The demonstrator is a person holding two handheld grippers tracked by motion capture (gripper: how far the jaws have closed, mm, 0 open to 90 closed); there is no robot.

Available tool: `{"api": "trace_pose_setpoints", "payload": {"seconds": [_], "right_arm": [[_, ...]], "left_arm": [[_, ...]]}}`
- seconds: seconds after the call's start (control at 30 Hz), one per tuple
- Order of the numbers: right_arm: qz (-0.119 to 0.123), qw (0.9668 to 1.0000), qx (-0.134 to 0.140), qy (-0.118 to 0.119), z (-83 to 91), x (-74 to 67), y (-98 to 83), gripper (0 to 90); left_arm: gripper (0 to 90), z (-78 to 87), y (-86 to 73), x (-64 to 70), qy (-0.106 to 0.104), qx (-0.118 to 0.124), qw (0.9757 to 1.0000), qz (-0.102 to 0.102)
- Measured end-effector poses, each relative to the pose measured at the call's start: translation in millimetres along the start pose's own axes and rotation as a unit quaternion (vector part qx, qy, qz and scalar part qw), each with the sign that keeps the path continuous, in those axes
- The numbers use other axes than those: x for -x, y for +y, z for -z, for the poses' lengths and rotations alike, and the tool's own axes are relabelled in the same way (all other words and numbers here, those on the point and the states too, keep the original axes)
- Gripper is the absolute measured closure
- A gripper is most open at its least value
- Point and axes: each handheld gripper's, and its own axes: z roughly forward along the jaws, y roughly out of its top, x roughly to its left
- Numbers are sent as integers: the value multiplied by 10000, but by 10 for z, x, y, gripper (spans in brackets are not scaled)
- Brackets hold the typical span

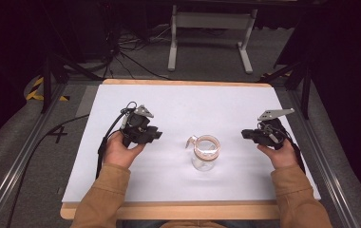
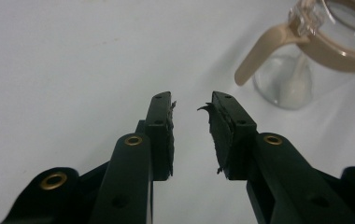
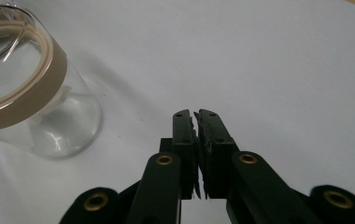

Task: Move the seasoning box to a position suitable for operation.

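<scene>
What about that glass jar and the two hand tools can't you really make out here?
- Glass jar, high view: too small to tell whether it holds anything.
- Jar lid, left gripper view: cut off by the top and right edges.
- Jar, right gripper view: cut off at the left edge; handle unseen.

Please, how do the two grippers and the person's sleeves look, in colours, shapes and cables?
Both grippers, left and right, are black, each with two flat jaws, brass-coloured rivets and frayed dark pads. A grey three-cornered plate sits on top of each. A black cable trails from the left one. The sleeves are tan.
</scene>
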Motion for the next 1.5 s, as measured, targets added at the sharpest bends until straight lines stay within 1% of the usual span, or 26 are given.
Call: {"api": "trace_pose_setpoints", "payload": {"seconds": [0.03,0.07,0.1,0.13,0.17,0.23,0.27,0.33,0.43,0.47,0.53,0.67,0.73,0.77,0.83,0.9,0.93,1.0,1.03,1.1,1.17,1.27,1.3,1.37,1.43,1.5], "right_arm": [[21,10000,12,-44,10,-5,-8,850],[98,9999,20,-57,14,-5,-14,852],[150,9999,47,-25,23,-17,-16,859],[186,9998,50,-34,24,-17,-16,859],[180,9998,68,-27,29,-21,-16,860],[171,9998,81,-6,38,-22,-16,862],[160,9998,133,27,56,-18,-18,862],[145,9998,164,37,67,-14,-19,861],[124,9997,186,48,98,-26,-28,866],[124,9997,186,48,98,-26,-28,866],[152,9997,191,53,105,-36,-35,866],[125,9997,198,95,115,-45,-57,866],[111,9997,187,122,117,-51,-66,868],[129,9997,178,145,118,-55,-71,873],[147,9996,157,196,123,-71,-76,886],[166,9994,154,257,126,-95,-79,887],[172,9991,173,335,126,-110,-81,887],[158,9984,246,486,134,-136,-79,875],[176,9983,279,485,139,-154,-80,869],[150,9977,327,580,143,-162,-90,876],[100,9970,375,673,147,-160,-109,889],[94,9969,384,679,147,-157,-126,890],[71,9968,375,699,150,-157,-135,890],[53,9968,375,702,149,-157,-150,890],[50,9967,371,715,148,-154,-161,890],[28,9966,378,731,148,-155,-174,889]], "left_arm": [[696,-6,-9,9,-15,-16,10000,-6],[699,-5,-9,12,22,-18,10000,-31],[741,-9,-3,22,7,12,10000,13],[742,-9,7,26,7,-14,10000,34],[744,-15,12,35,9,7,10000,50],[748,-6,21,47,39,-40,10000,19],[748,-7,23,61,39,22,10000,-14],[743,11,35,74,44,14,10000,-46],[724,24,51,95,-36,92,10000,6],[724,25,58,101,-41,67,10000,-3],[740,3,78,134,-59,37,10000,-53],[792,-44,124,194,-93,-82,9997,-226],[804,-60,148,233,-122,-130,9995,-261],[809,-68,161,255,-159,-112,9992,-335],[847,-82,182,290,-255,-134,9988,-407],[867,-115,203,322,-262,-194,9986,-427],[875,-132,206,330,-303,-196,9984,-430],[878,-179,221,345,-426,-301,9976,-451],[879,-205,224,350,-531,-346,9969,-472],[874,-260,226,376,-696,-394,9955,-506],[883,-306,233,405,-731,-386,9952,-521],[890,-365,244,429,-774,-341,9953,-472],[891,-387,248,436,-751,-346,9956,-432],[889,-440,247,440,-752,-284,9963,-292],[873,-481,244,438,-795,-268,9963,-200],[874,-514,245,445,-712,-307,9968,-186]]}}
